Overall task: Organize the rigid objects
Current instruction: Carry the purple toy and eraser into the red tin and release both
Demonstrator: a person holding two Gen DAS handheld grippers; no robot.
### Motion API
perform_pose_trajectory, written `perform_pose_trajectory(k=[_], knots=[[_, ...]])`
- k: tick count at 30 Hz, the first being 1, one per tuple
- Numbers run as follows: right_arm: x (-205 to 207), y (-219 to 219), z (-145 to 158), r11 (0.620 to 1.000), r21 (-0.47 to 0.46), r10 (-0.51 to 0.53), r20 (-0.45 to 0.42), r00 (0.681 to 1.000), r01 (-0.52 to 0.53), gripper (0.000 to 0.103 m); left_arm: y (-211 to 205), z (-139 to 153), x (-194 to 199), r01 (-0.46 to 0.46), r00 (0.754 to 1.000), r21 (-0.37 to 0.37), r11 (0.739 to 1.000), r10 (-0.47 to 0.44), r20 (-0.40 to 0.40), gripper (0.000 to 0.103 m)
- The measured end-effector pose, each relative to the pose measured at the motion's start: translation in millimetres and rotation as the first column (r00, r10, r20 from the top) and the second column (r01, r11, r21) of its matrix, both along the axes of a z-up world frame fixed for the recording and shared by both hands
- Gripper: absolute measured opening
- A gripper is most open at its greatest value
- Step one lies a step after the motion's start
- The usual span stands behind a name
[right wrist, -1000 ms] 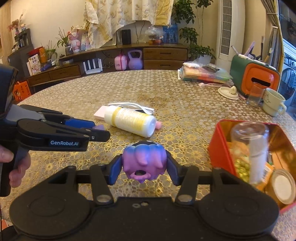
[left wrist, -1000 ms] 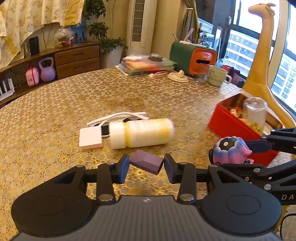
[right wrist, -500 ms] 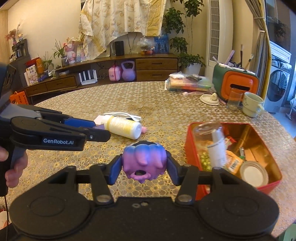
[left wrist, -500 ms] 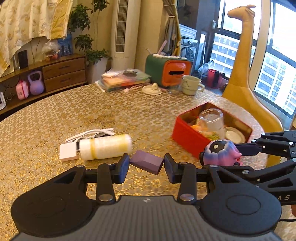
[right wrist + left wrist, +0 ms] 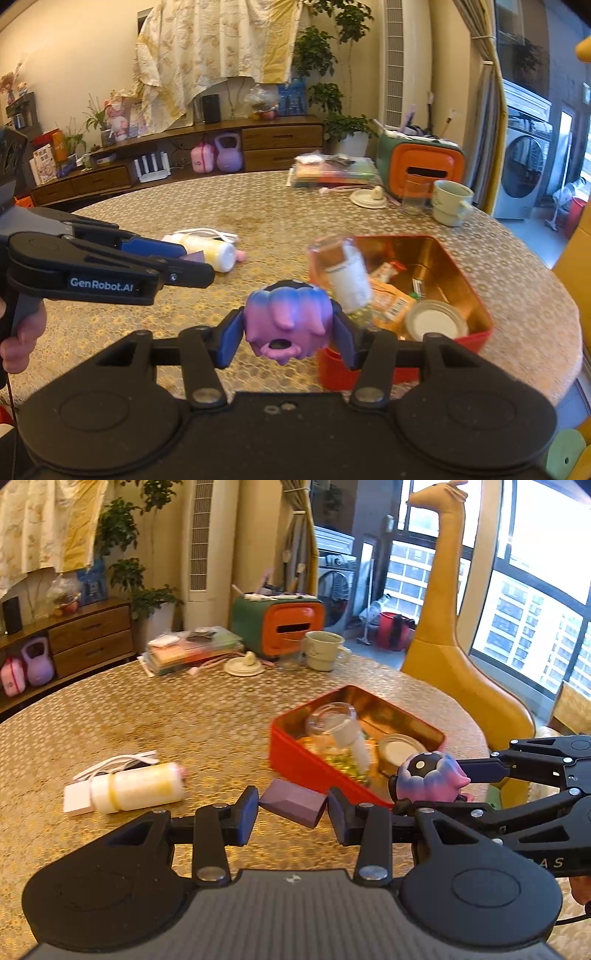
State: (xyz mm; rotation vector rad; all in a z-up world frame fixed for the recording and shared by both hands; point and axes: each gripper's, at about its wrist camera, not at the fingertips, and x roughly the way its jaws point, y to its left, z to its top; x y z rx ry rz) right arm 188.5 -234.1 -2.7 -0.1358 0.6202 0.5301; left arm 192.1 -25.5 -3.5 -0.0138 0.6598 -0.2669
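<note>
Both grippers are loaded for the red tin [image 5: 314, 766] on the right: the left gripper [image 5: 292, 808] clamps a purple block [image 5: 291, 805] and the right gripper [image 5: 288, 332] pinches a purple toy [image 5: 286, 321], both held above the near table, short of the tin.

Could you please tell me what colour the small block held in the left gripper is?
The block is dusky purple, clearest in the left wrist view.

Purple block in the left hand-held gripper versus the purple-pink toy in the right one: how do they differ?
The flat, angular purple block is one plain dusky colour; the rounded purple-pink toy creature fades from blue to pink, with dots and stubby lobes. The block sits tilted in the left hand-held gripper, while the toy bulges past the pads of the right hand-held gripper. Both are clamped, held above the gold tablecloth.
</note>
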Motion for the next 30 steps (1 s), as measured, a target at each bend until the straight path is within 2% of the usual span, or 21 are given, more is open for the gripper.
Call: perform_pose_trajectory(k=[10,23,30], knots=[[11,-38,-5,0.998,0.008,-0.07,-0.002,0.998,0.07,0.052,-42,0,17,0.067,0.998,0.019,0.998,-0.067,-0.009,0.04],[47,-67,-16,0.991,0.012,-0.131,-0.02,0.991,0.132,0.052,-86,-2,71,0.124,0.992,0.003,0.992,-0.124,-0.015,0.04],[70,-71,-24,0.99,0.01,-0.14,-0.034,0.99,0.14,0.052,-89,-13,103,0.098,0.995,0.001,0.995,-0.098,-0.036,0.04]])
